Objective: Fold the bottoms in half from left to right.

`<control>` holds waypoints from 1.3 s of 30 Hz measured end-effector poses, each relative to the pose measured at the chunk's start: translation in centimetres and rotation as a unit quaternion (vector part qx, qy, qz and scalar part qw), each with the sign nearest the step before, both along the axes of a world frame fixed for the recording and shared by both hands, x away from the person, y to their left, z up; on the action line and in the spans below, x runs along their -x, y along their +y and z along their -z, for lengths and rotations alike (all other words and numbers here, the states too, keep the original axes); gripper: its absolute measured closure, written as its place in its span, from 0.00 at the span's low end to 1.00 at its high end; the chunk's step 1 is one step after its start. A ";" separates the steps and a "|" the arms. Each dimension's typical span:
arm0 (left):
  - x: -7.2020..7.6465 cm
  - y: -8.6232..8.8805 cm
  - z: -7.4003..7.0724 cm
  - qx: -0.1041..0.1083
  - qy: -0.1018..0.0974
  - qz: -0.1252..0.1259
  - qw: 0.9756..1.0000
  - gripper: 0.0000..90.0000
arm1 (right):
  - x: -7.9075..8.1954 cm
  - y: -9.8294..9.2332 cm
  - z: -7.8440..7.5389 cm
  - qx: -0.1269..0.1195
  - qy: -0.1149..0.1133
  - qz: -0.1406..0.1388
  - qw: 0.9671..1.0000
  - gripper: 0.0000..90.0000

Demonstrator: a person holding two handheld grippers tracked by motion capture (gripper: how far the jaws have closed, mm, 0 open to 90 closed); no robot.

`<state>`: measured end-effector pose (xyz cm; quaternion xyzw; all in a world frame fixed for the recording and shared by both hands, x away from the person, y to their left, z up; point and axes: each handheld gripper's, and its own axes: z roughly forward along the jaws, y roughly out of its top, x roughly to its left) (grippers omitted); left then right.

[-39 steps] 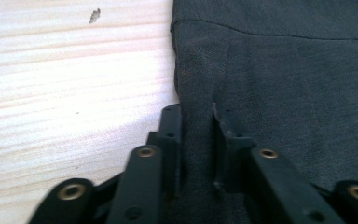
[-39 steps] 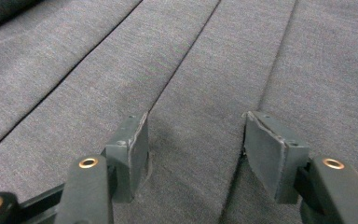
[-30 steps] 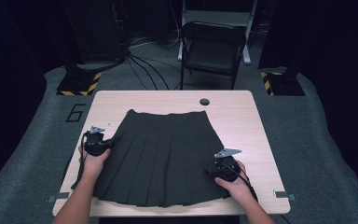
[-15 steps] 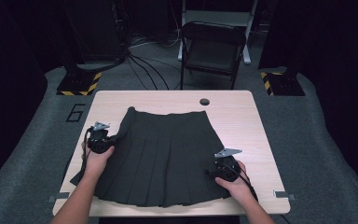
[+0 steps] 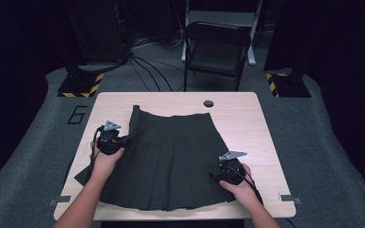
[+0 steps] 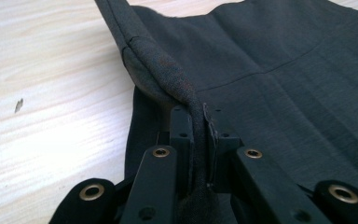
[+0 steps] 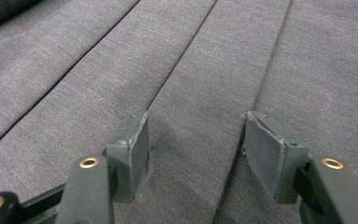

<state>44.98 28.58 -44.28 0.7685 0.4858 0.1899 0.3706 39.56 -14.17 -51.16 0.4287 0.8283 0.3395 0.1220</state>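
Dark pleated skirt flat on light wood table, waistband toward far edge, hem toward person; long axis running near-to-far, flaring wider at hem. Left side edge lifted and pulled inward, toward skirt's middle. Left gripper clamped tight on that edge: in left gripper view, fabric edge bunched into a thick rope-like roll, pinched between nearly closed jaws, running up and away from them toward waistband corner. Rest of skirt lying to the right of those jaws in that view, bare table to their left. Judgement: fold across the skirt's width in hand, so the move turns on carrying the gripped edge rightward over the body; left hand nearer, already holding.

Right gripper resting on right lower part of skirt, jaws spread partway, pads down on cloth, nothing pinched between them. Looks like pinning the panel, though pressure can't be told.

Fabric: matte charcoal weave, fine twill look, medium weight, sharp pressed pleats as straight parallel creases. Stitched seam line visible below waistband. Table grain pale, smooth, small round hole near far edge. Folding chair beyond table.
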 end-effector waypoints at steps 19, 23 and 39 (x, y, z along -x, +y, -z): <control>0.0 -3.9 -5.6 -0.025 -0.015 0.056 0.998 0.92 | -0.1 -0.1 0.1 0.002 -0.004 -0.004 1.000 0.45; 0.1 -5.0 -6.2 -0.026 -0.018 0.068 0.997 0.92 | -0.1 -0.1 0.1 0.002 -0.007 -0.006 1.000 0.45; 0.3 -8.5 -6.9 -0.008 -0.033 0.094 0.995 0.92 | -0.1 -0.1 0.1 0.000 -0.009 -0.005 1.000 0.45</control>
